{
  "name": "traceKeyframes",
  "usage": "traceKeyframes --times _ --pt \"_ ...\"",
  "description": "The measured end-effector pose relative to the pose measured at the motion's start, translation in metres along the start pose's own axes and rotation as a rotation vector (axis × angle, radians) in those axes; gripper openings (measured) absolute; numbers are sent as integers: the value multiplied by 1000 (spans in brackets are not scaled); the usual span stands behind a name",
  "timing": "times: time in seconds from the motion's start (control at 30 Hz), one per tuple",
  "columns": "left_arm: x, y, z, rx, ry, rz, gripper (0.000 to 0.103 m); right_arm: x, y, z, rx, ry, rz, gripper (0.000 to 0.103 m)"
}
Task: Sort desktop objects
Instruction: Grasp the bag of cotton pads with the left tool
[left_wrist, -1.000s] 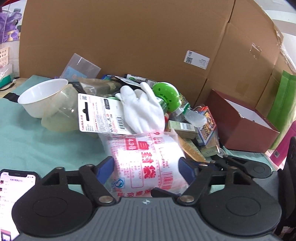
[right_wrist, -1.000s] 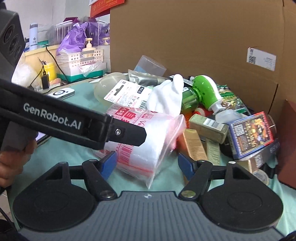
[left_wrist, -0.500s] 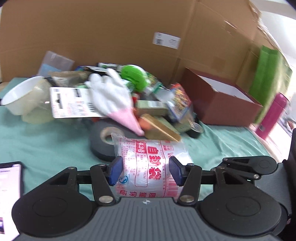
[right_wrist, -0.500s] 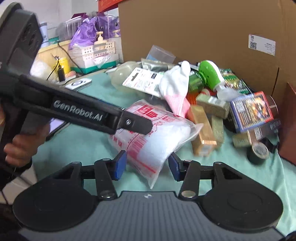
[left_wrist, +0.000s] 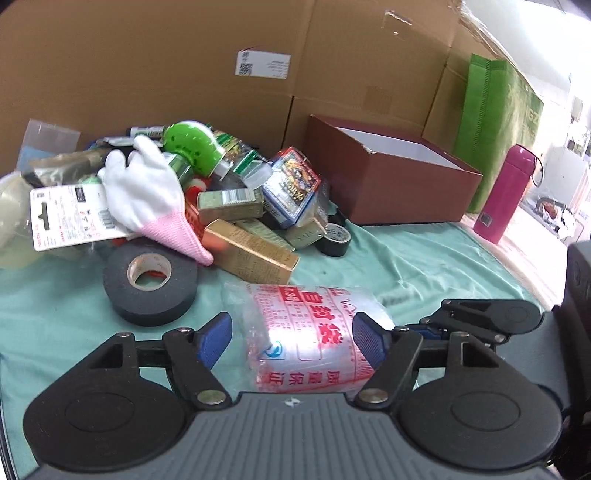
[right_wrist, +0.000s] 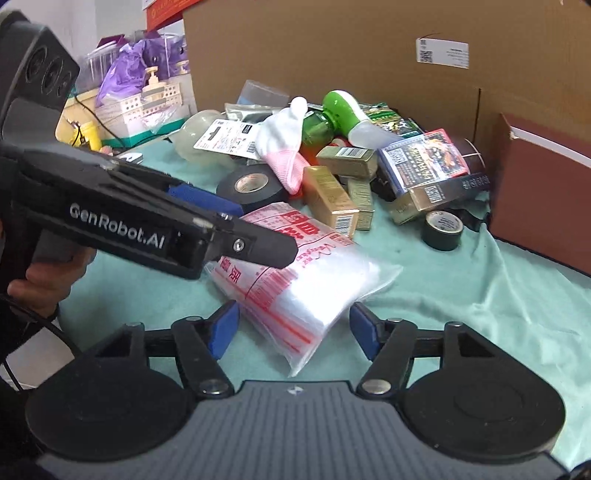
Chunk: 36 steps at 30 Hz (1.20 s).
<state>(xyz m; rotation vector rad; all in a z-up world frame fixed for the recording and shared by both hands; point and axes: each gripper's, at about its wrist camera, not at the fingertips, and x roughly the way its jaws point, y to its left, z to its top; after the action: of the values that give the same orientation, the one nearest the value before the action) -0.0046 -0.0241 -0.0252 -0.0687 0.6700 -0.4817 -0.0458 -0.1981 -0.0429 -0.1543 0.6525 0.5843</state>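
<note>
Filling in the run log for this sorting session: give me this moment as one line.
left hand-held gripper: open, straddling zip-bag pack | right hand-held gripper: open, pack corner between fingers | pack: lying on green cloth | maroon box: open

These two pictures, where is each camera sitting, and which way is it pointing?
Left wrist view: sits on the left gripper, facing forward over the zip-bag pack toward the clutter pile and the brown box; its own blue fingers show.
Right wrist view: sits on the right gripper, facing the same pack; its own fingers, the left gripper and a hand show.
Shared: pack, black tape roll, white glove.
</note>
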Motion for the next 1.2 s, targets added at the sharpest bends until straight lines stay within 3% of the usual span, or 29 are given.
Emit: traceKeyframes --times 0.1,0.13,0.53,0.7,0.8,0.97,1.2 --pt "3 6 2 -22 33 -54 60 5 3 0 -4 -2 -9 68" --pt "4 6 2 -23 36 -66 59 4 1 0 4 -5 -5 68" --pt "13 7 5 8 38 -75 64 9 -6 1 20 -19 5 70" --pt "12 21 5 -38 72 -97 70 9 -7 0 13 -33 11 69" --pt "16 19 3 -51 90 -130 69 8 -6 -1 19 -38 8 69" --pt "17 4 3 -5 76 -92 66 12 -5 0 46 -48 -27 72" --pt "9 -6 13 33 50 -78 59 8 -7 3 86 -48 -71 62"
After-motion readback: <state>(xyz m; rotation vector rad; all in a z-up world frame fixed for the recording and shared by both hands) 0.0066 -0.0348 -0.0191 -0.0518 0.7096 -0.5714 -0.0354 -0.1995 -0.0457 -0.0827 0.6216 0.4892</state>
